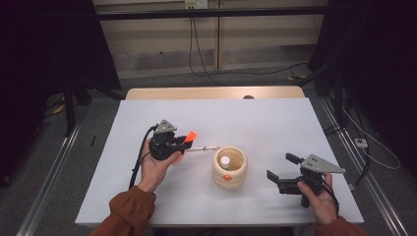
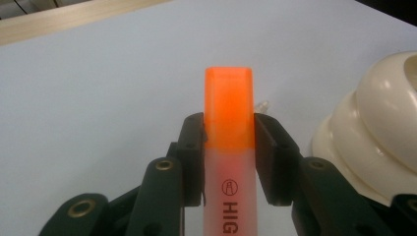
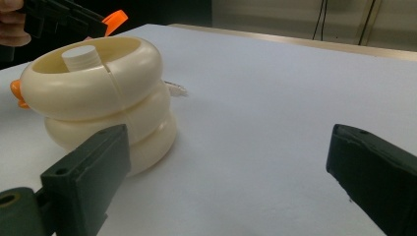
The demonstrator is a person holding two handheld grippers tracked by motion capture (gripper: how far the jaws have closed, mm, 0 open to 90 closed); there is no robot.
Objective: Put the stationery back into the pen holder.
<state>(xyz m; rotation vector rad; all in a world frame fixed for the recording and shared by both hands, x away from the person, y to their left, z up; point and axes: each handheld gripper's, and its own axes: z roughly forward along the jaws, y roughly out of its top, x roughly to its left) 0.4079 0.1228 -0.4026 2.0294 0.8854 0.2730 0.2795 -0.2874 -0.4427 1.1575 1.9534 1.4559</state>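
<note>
Orange highlighter (image 2: 228,147) clamped between the jaws of the left gripper (image 2: 229,147), orange cap end poking out beyond the jaw tips, pale barrel with black lettering running back toward the camera. In the high view, left gripper (image 1: 172,143) held in the left hand (image 1: 156,169) above the white desk (image 1: 265,123), left of centre, with the highlighter's orange cap (image 1: 191,135) pointing right and slightly up, clear of the desk surface. Just to the right of it, a cream ribbed pen holder (image 1: 229,167) standing upright on the desk, a white cylindrical piece (image 1: 224,160) upright inside and a small orange detail on its near side. Between gripper and holder, a slim clear pen-like object (image 1: 205,148) lying flat on the desk, its tip near the holder's rim. In the right gripper view, same holder (image 3: 98,98) at the left, with the highlighter cap (image 3: 115,20) above and behind its rim. Right gripper (image 1: 285,172) held low near the desk's right front corner in the right hand (image 1: 317,194), jaws spread wide with nothing between them, pointing left toward the holder yet well apart from it.
</note>
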